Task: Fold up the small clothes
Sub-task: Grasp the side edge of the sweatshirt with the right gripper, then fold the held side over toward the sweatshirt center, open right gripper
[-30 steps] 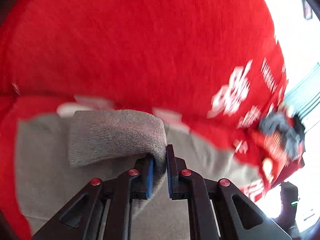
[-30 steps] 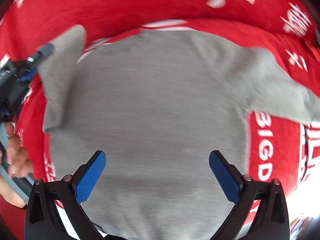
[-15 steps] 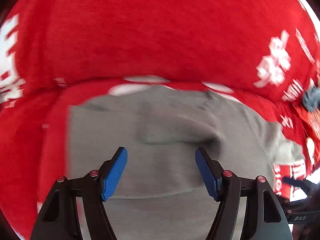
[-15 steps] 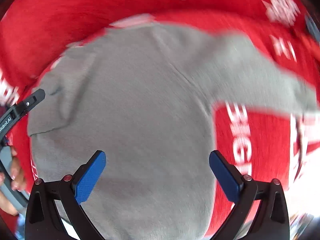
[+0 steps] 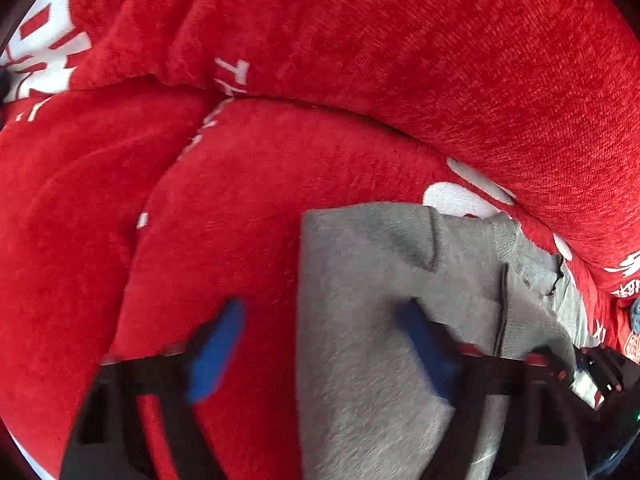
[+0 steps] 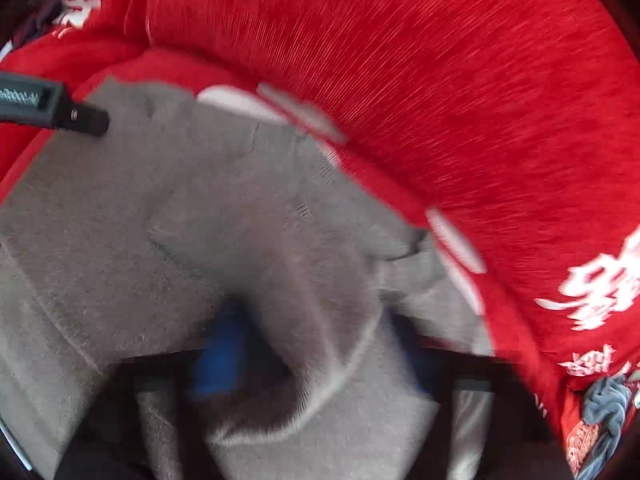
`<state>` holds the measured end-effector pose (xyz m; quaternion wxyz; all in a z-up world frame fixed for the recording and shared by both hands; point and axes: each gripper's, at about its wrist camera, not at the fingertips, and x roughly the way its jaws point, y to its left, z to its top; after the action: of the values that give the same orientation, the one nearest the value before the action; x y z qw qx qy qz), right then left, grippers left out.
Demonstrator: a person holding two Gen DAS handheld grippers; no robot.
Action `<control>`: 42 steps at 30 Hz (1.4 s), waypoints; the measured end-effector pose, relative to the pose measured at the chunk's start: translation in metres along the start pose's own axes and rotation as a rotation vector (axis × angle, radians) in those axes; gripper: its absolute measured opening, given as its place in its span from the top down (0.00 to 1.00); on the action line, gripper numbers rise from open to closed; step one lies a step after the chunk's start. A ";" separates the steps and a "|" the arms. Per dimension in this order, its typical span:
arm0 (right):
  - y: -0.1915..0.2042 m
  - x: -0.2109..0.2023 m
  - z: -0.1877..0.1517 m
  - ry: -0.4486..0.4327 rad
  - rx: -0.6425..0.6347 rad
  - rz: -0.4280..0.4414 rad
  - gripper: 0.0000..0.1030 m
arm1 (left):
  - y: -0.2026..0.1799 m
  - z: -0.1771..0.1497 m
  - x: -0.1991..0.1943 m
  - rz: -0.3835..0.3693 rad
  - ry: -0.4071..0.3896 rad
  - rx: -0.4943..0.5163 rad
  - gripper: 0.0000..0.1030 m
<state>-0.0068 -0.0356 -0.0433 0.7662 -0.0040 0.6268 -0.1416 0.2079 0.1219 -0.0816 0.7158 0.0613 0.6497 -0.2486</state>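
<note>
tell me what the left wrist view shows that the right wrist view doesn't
Only the left wrist view shows the grey knit garment's straight left edge, with the open left gripper straddling it. Only the right wrist view shows a fold of that garment bunched between the right gripper's blurred blue fingers. Both show the red printed sofa cover.

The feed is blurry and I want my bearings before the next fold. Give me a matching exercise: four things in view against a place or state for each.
Things:
1. grey garment
2. red cover
3. left gripper
4. blue-grey bundle

Places or states:
A. carries white print
B. jaws open, one either side of a cloth edge
C. crumpled at the far right
D. spread on the red surface, partly folded

Pairs: 1-D; 2-A; 3-B; 4-C
</note>
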 end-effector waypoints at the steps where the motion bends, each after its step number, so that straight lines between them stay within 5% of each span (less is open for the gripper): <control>1: -0.010 -0.004 -0.001 -0.023 0.056 0.035 0.88 | -0.005 0.000 -0.002 0.004 -0.012 0.024 0.49; 2: -0.030 -0.013 -0.004 -0.075 0.164 0.115 0.88 | -0.009 0.001 -0.003 -0.033 -0.008 0.046 0.72; 4: -0.071 -0.028 -0.024 -0.173 0.380 0.266 0.88 | -0.011 0.003 -0.004 -0.029 -0.007 0.064 0.73; 7: -0.125 -0.030 -0.076 -0.228 0.700 0.376 0.87 | -0.007 0.003 -0.006 -0.025 -0.011 0.061 0.74; 9: -0.162 -0.012 -0.133 -0.195 0.983 0.482 0.73 | -0.001 0.004 -0.006 -0.032 -0.006 0.027 0.74; 10: -0.169 -0.006 -0.153 -0.164 1.069 0.495 0.47 | 0.000 0.006 -0.004 -0.037 -0.005 0.008 0.74; 11: -0.173 -0.004 -0.169 -0.141 1.126 0.497 0.30 | 0.000 0.007 -0.004 -0.042 -0.002 -0.007 0.74; 13: -0.178 -0.002 -0.195 -0.119 1.206 0.513 0.30 | 0.000 0.008 -0.004 -0.043 0.009 0.006 0.74; 16: -0.177 -0.009 -0.199 -0.107 1.219 0.527 0.30 | -0.008 0.009 -0.006 -0.016 0.003 0.084 0.77; 17: -0.178 -0.007 -0.196 -0.104 1.220 0.534 0.30 | -0.009 0.009 -0.008 -0.010 -0.007 0.095 0.88; 21: -0.178 0.007 -0.173 -0.070 1.236 0.502 0.35 | 0.001 0.011 -0.023 -0.003 -0.061 0.065 0.90; 23: -0.170 0.006 -0.153 -0.061 1.176 0.477 0.92 | 0.006 0.013 -0.028 0.004 -0.072 0.065 0.90; 27: -0.171 -0.004 -0.142 -0.104 1.110 0.441 0.92 | 0.012 0.016 -0.018 0.066 -0.073 0.091 0.90; 31: -0.174 0.020 -0.181 -0.035 1.218 0.468 0.91 | 0.035 0.018 -0.025 0.117 -0.087 0.013 0.90; 35: -0.173 0.002 -0.197 -0.033 1.248 0.469 0.73 | 0.040 0.006 -0.034 0.148 -0.086 0.036 0.90; 42: -0.082 -0.011 -0.150 0.010 1.076 0.832 0.61 | 0.061 -0.032 -0.062 0.126 -0.061 -0.015 0.90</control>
<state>-0.1707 -0.0865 -0.0502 0.6494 0.6196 0.4220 -0.1273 0.2034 0.2054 -0.0412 0.7499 0.0889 0.6243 -0.1999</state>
